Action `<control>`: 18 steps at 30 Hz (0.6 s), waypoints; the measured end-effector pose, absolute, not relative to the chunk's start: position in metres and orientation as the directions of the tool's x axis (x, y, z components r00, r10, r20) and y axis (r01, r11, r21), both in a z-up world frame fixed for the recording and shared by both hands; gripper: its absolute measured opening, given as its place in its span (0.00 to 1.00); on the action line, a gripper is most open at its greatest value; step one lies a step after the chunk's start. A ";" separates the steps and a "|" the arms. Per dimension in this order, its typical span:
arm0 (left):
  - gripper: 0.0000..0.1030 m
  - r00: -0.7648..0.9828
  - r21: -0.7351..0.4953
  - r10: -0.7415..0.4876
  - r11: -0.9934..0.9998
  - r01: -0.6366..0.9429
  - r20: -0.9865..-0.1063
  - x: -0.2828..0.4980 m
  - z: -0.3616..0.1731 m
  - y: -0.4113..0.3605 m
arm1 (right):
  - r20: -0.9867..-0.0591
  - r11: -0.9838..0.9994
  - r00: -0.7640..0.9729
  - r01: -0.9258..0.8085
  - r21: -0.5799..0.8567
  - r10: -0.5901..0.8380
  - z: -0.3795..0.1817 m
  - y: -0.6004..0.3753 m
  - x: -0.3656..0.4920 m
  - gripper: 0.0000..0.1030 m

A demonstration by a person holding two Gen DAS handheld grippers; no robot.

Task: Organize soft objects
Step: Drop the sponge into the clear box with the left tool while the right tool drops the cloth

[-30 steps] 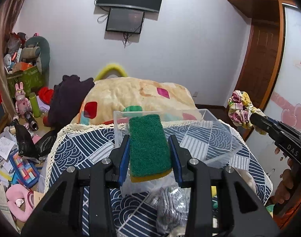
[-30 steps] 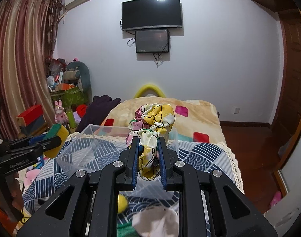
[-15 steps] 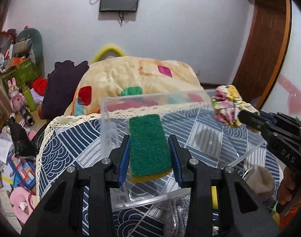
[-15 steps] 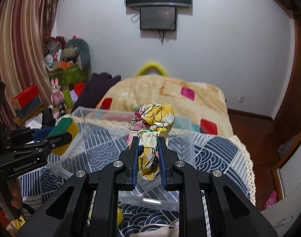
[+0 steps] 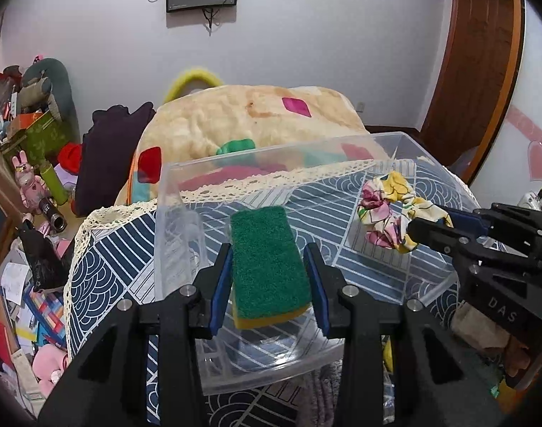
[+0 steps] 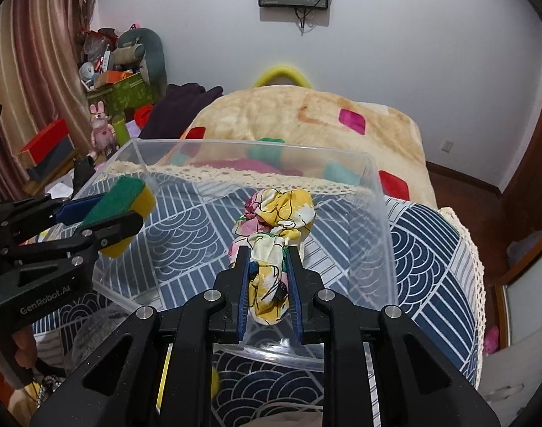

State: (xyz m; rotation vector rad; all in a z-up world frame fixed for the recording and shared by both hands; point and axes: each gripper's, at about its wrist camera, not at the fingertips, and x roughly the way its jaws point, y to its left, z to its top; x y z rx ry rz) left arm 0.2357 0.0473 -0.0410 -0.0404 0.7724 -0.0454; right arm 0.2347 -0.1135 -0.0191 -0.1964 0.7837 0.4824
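Clamped on both sides: left gripper (image 5: 271, 277) pinching a green-topped, yellow-backed rectangular scouring sponge (image 5: 269, 263) by its long edges, blue pads pressed flat against the foam; right gripper (image 6: 269, 277) closed narrowly on a crumpled yellow-and-pink floral fabric scrunchie (image 6: 274, 227), bunched cloth squeezed thin between the pads and spilling out ahead of the fingertips. Both loads held over the open mouth of a clear rectangular plastic storage bin (image 5: 167, 192), sponge toward its left part, scrunchie toward its right, well apart from each other, so neither drop should land on the other. Hard to tell whether either item already touches the bin floor; through the transparent base only the navy-and-white wave-patterned tablecloth with cream lace trim (image 5: 107, 249) shows, and nothing else lies inside. Edge grip on the sponge probably chosen to keep its broad face level for a flat landing; mid-body grip on the scrunchie likely because soft cloth offers no firm edge. Judged as the release stage: opening each pair of fingers should let both pieces settle in. More soft things, grey knit and pale cloth, only partly visible on the near side of the bin, likely next. Beyond, a beige fleece blanket with coloured patches (image 6: 306, 117).
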 end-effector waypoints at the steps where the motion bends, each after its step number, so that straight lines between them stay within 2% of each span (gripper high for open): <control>1: 0.43 0.716 -0.051 -0.056 0.998 0.029 -0.696 0.235 -0.041 0.046 | -0.716 0.873 0.607 -0.488 0.006 0.345 -0.018 -0.114 0.233 0.23; 2: 0.46 0.717 -0.045 -0.053 0.999 0.031 -0.695 0.234 -0.040 0.046 | -0.714 0.872 0.610 -0.490 0.002 0.344 -0.018 -0.113 0.234 0.25; 4: 0.56 0.727 -0.035 -0.047 0.999 0.033 -0.685 0.231 -0.038 0.044 | -0.707 0.872 0.618 -0.490 -0.004 0.344 -0.016 -0.114 0.232 0.37; 6: 0.58 0.741 -0.022 -0.039 0.999 0.033 -0.671 0.226 -0.033 0.042 | -0.691 0.871 0.633 -0.490 -0.009 0.349 -0.013 -0.115 0.229 0.42; 11: 0.64 0.759 -0.036 -0.054 0.999 0.040 -0.649 0.216 -0.020 0.041 | -0.657 0.872 0.667 -0.489 -0.029 0.353 -0.001 -0.117 0.219 0.45; 15: 0.72 0.785 -0.049 -0.060 0.998 0.038 -0.617 0.204 -0.005 0.042 | -0.614 0.873 0.698 -0.487 -0.029 0.369 0.015 -0.122 0.210 0.53; 18: 0.73 0.801 -0.062 -0.068 0.997 0.039 -0.595 0.195 0.007 0.043 | -0.577 0.872 0.719 -0.488 -0.021 0.388 0.026 -0.128 0.201 0.60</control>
